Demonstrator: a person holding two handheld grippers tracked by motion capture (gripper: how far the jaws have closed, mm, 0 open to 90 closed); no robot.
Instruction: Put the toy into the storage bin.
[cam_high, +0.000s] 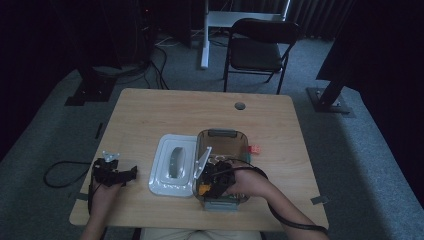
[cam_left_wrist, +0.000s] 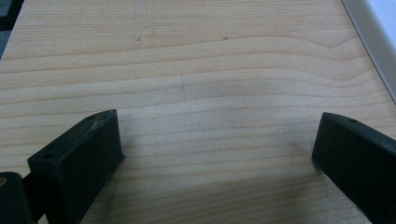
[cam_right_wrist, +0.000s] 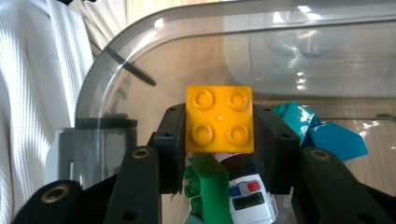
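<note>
My right gripper (cam_right_wrist: 219, 135) is shut on a yellow four-stud brick (cam_right_wrist: 219, 119), one pad against each side of it. It holds the brick inside a clear plastic container (cam_right_wrist: 154, 42), above a green brick (cam_right_wrist: 208, 182), a toy police car (cam_right_wrist: 250, 198) and teal pieces (cam_right_wrist: 327, 135). The high view shows that right gripper (cam_high: 207, 182) over the near end of the container (cam_high: 220, 134), with the yellow brick (cam_high: 203, 189) in it. My left gripper (cam_high: 125, 172) rests near the table's left edge. Its jaws stand wide open over bare wood in the left gripper view (cam_left_wrist: 217, 140).
The container's white lid (cam_high: 165, 175) lies on the table just left of it; its edge (cam_left_wrist: 378, 37) shows at the upper right of the left gripper view. A small red piece (cam_high: 254, 149) lies right of the container. White fabric (cam_right_wrist: 37, 93) is close by on the near side.
</note>
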